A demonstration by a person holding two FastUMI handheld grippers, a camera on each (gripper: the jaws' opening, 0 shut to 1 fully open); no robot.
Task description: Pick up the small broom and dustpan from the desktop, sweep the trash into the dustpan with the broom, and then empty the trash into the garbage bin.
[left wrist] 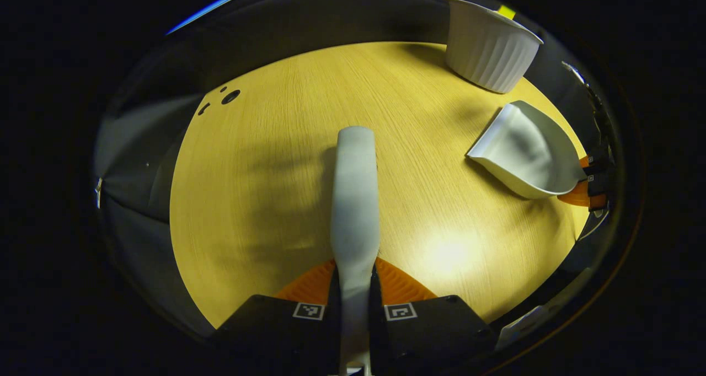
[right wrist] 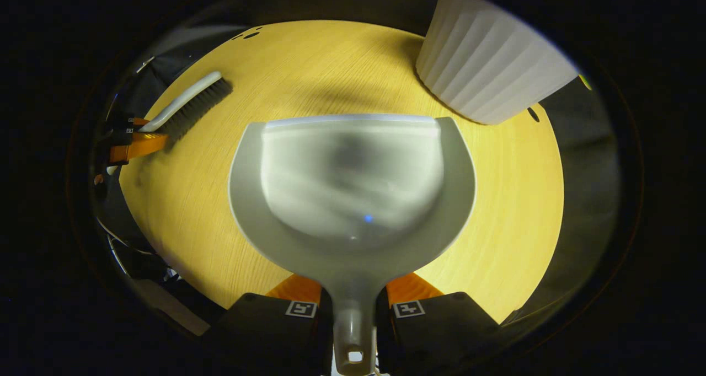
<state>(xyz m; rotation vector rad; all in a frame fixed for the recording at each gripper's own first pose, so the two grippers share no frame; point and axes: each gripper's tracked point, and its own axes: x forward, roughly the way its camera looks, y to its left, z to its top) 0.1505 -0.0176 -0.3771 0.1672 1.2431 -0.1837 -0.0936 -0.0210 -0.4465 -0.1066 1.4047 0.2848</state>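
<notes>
Orange ribbed fingers (left wrist: 397,282) of the left gripper (left wrist: 354,288) are closed tight on the pale handle of the small broom (left wrist: 356,199), which runs straight ahead from between them over the yellow wooden desktop (left wrist: 276,199); only a narrow slot, filled by the handle, is left between the two sides. From the right gripper view the same broom (right wrist: 190,103) shows from the side, its dark bristles pointing down toward the desktop (right wrist: 513,210) at the far left. The right gripper (right wrist: 353,299) is likewise closed to a narrow gap, both orange fingers (right wrist: 408,285) pressed against the neck of the white dustpan (right wrist: 353,183), whose scoop spreads out ahead with its straight lip farthest away. In the left gripper view the dustpan (left wrist: 524,150) sits at the right of the desktop, held from its far side. A white ribbed garbage bin (left wrist: 488,45) stands on the desktop just beyond the dustpan; in the right gripper view the bin (right wrist: 491,62) rises at the upper right, close to the dustpan's lip but apart from it.
</notes>
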